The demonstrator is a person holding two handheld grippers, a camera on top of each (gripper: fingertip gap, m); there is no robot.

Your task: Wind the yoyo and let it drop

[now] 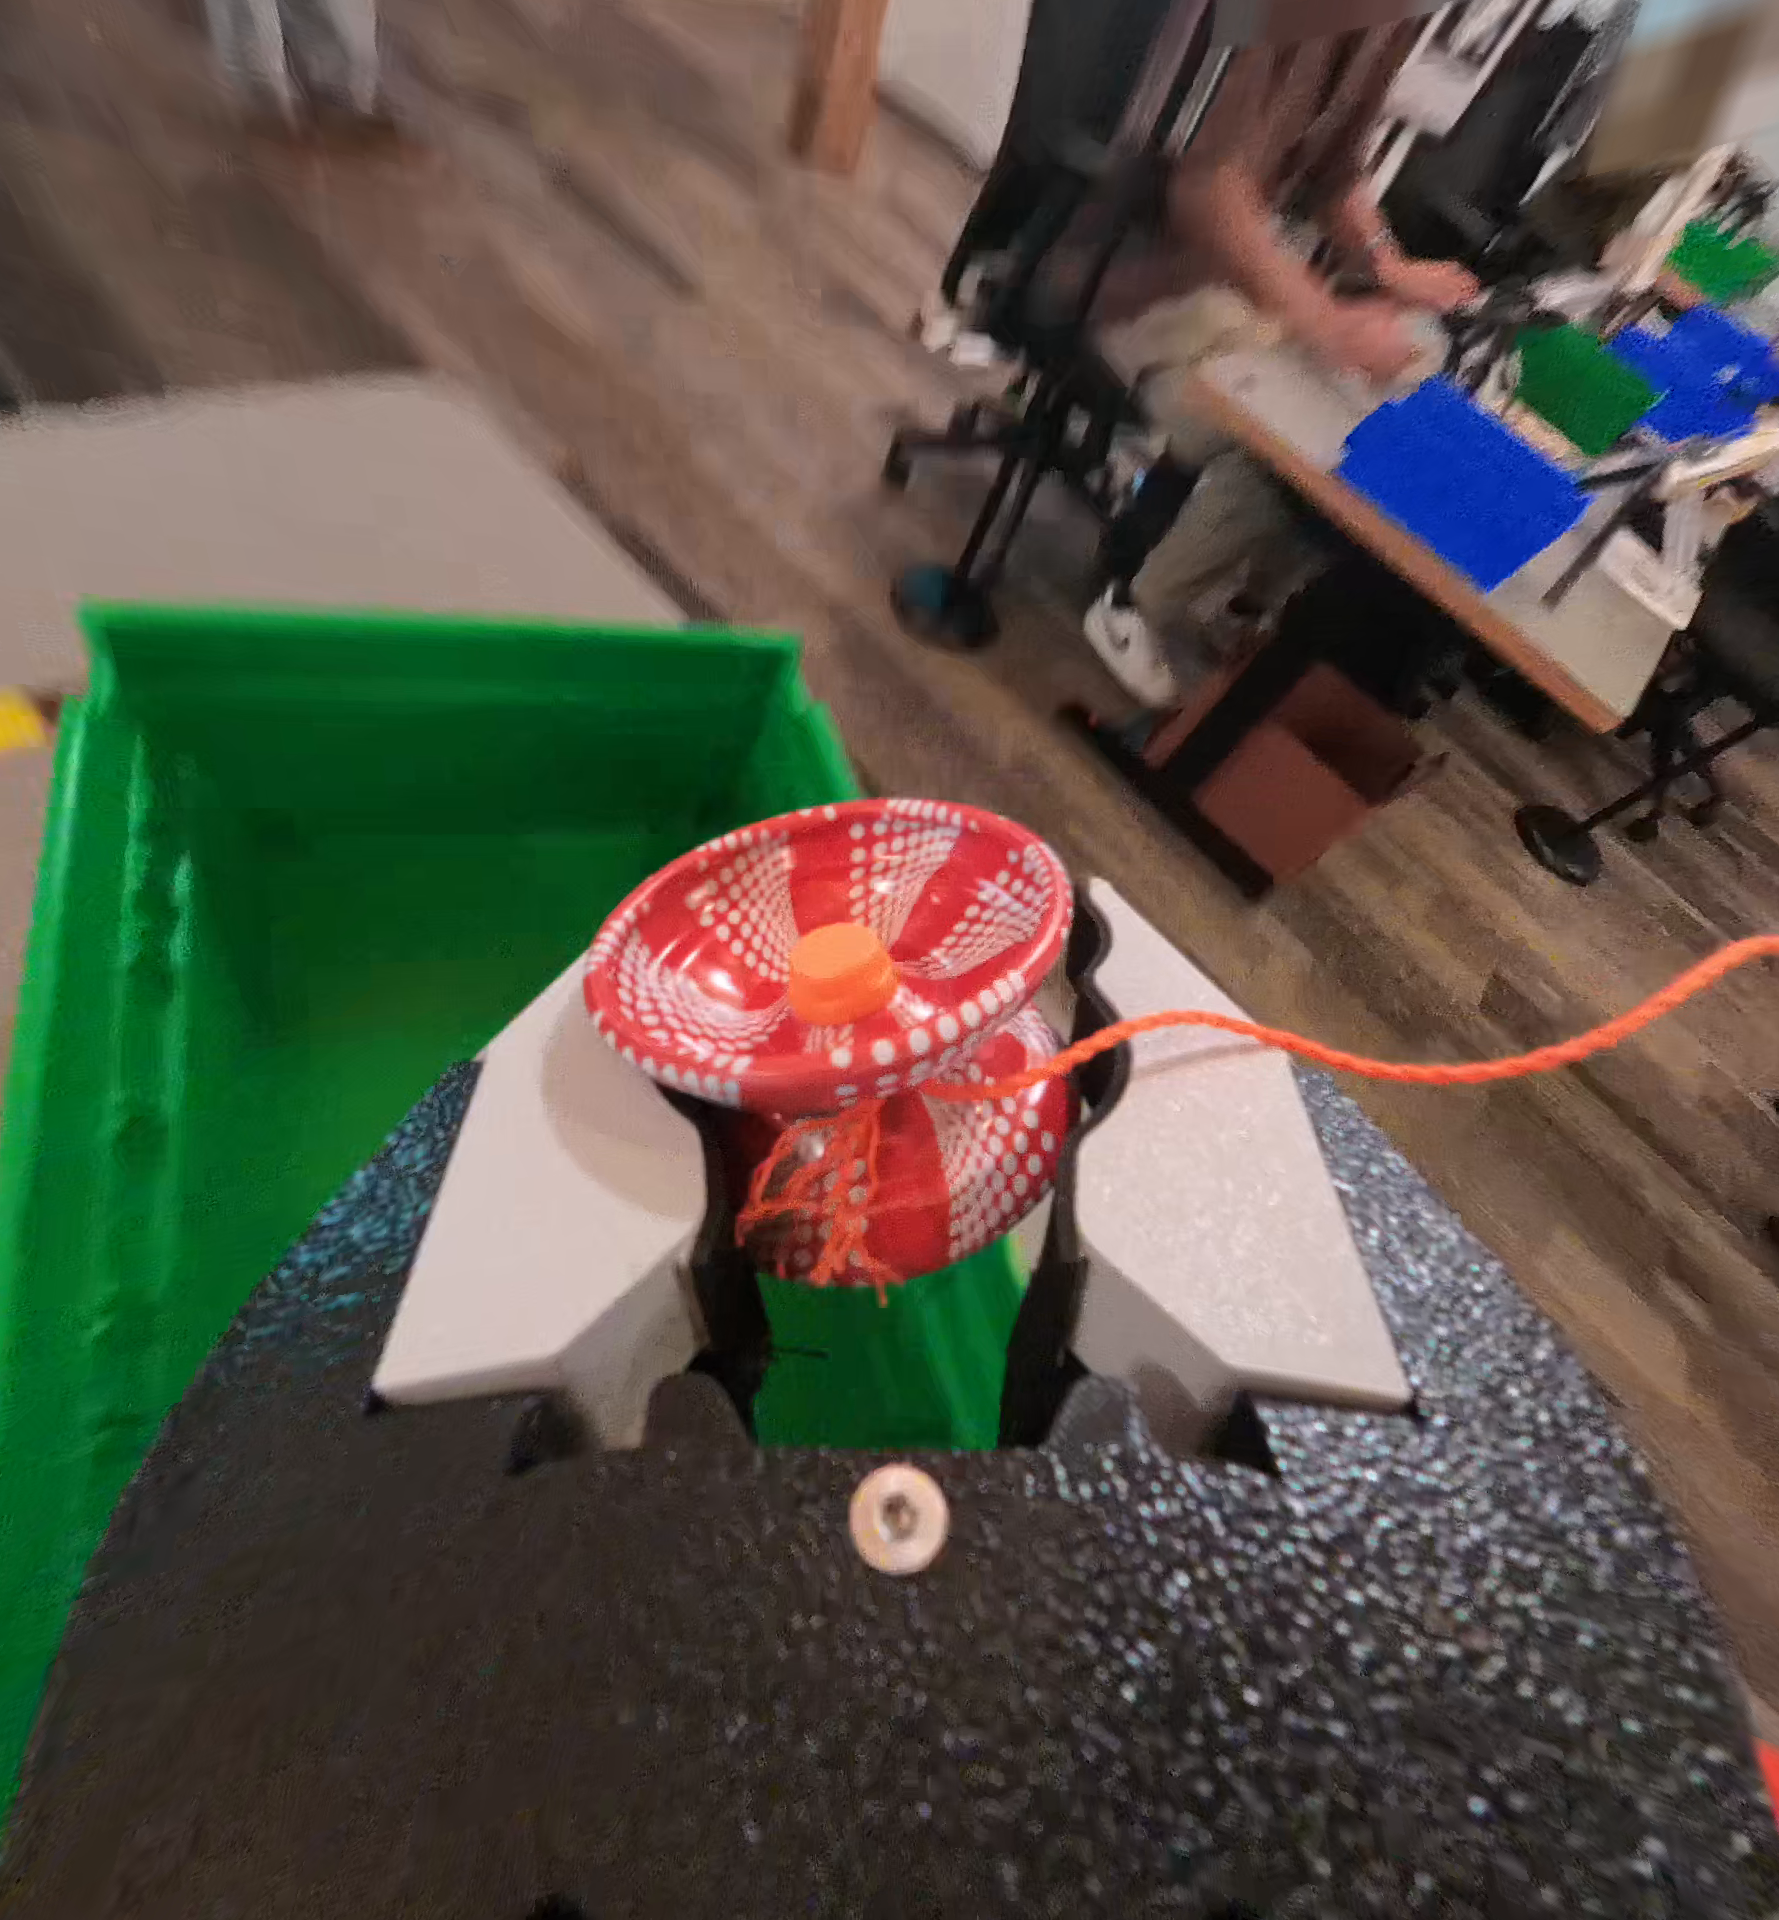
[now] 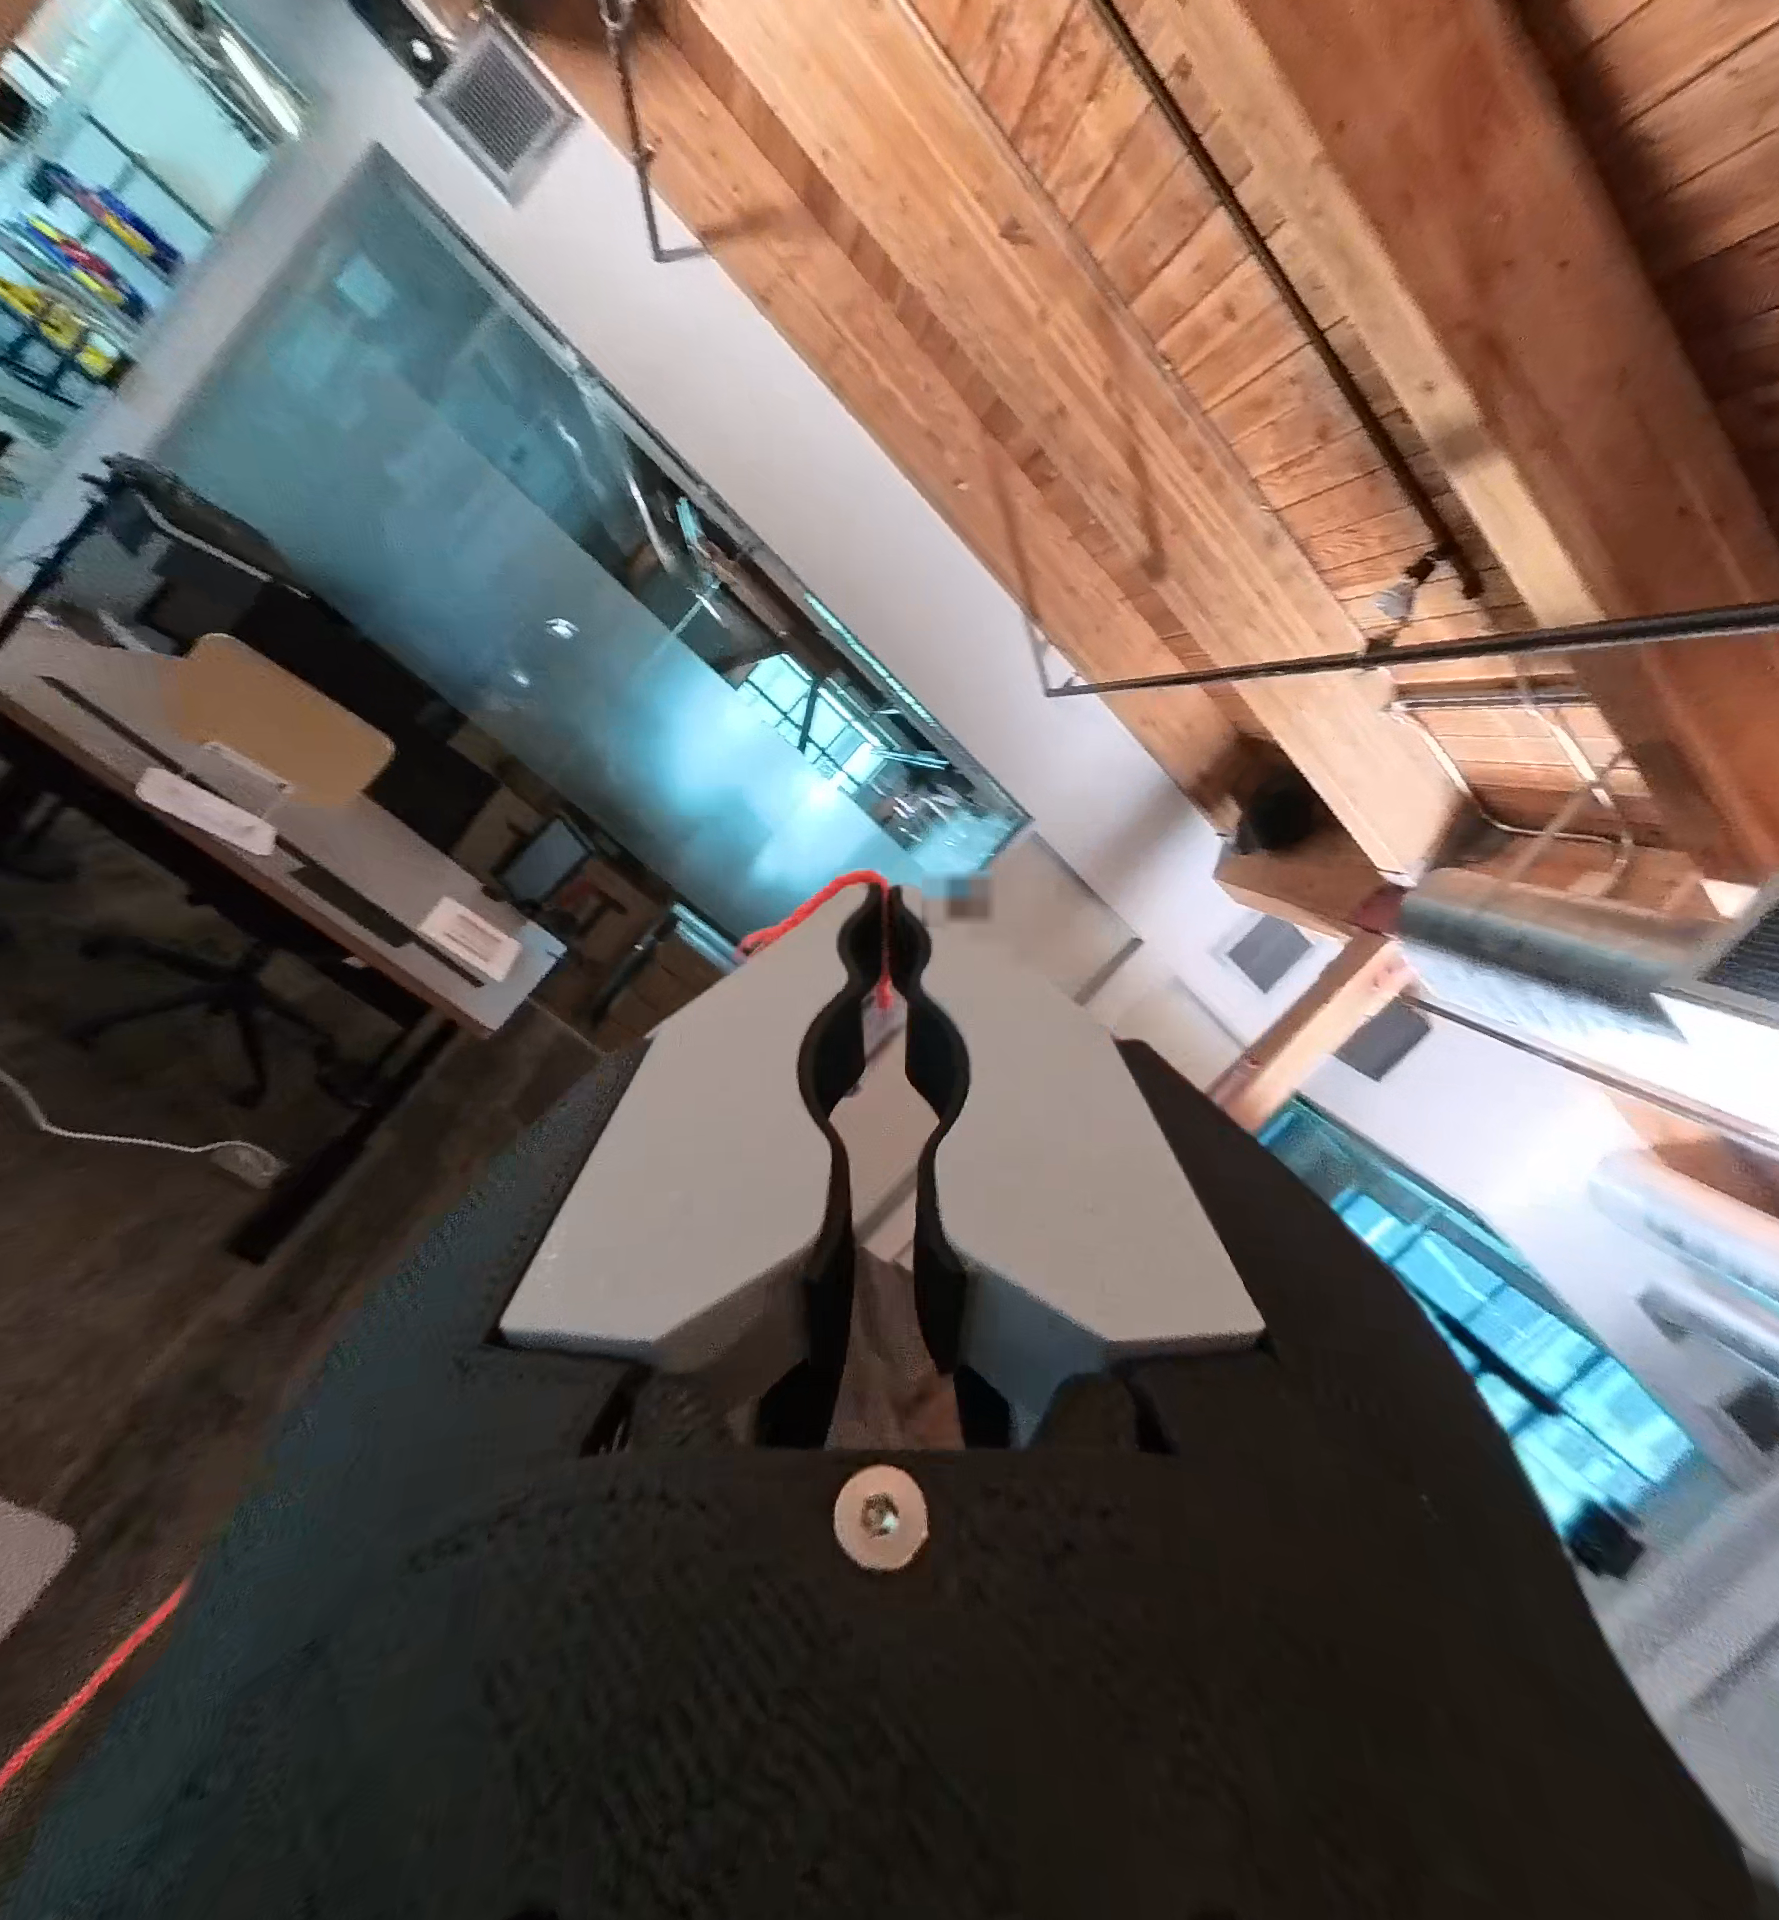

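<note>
A red yoyo (image 1: 823,966) with white dots and an orange hub sits between the fingers of my left gripper (image 1: 890,1039), which is shut on it, its axis roughly upright. An orange string (image 1: 1384,1060) leaves the yoyo's groove and runs off to the right; a frayed tuft hangs below the groove. My right gripper (image 2: 887,914) points up toward the ceiling and is shut on the orange string (image 2: 807,909), which loops out left of the fingertips. More string shows at the lower left (image 2: 64,1704).
A green bin (image 1: 241,935) stands under and left of the yoyo on a grey table (image 1: 241,488). A person sits at a desk with blue and green boxes (image 1: 1467,488) at far right. Desks and chairs (image 2: 241,790) and wooden ceiling beams (image 2: 1176,312) show in the right wrist view. The left gripper's tips are roughly 85 cm from the right gripper's.
</note>
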